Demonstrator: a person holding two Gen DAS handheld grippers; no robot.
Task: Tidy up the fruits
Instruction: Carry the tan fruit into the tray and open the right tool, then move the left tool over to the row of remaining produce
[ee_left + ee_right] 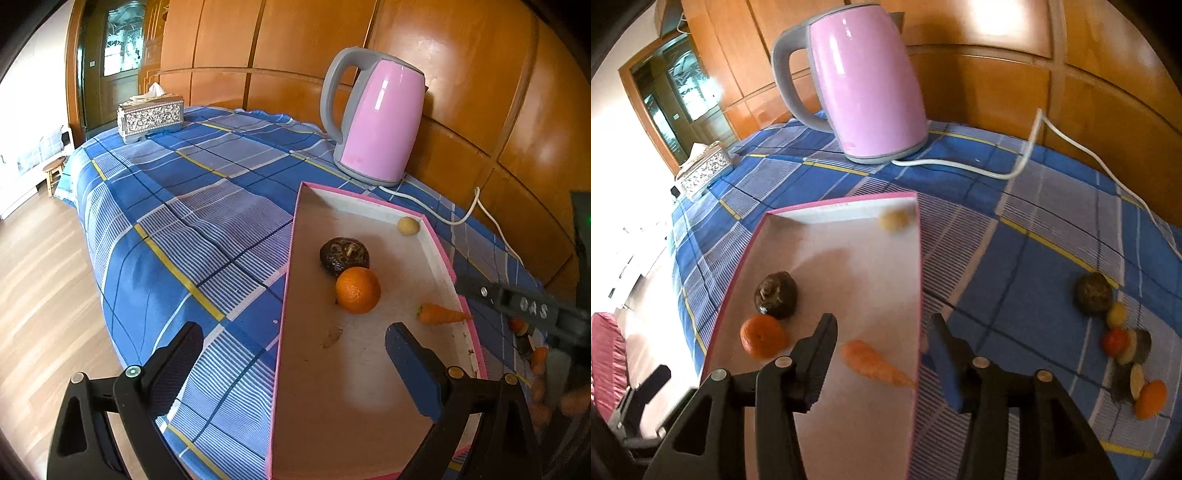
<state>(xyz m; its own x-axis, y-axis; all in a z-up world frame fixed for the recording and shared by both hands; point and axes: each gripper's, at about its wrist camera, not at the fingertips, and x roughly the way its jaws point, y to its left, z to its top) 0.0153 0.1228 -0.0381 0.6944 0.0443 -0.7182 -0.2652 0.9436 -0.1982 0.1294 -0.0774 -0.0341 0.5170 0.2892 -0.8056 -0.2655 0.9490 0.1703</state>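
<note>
A pink-rimmed tray is sitting before a pink kettle. Lying inside the tray: a carrot, an orange, a dark fruit. The right gripper is hovering spread above the carrot, not pinching it. The left gripper is spread, straddling the tray's left rim.

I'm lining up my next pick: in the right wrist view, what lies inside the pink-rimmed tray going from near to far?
Near to far in the tray: carrot → orange → dark round fruit → small yellowish fruit, blurred, at the far wall.
</note>
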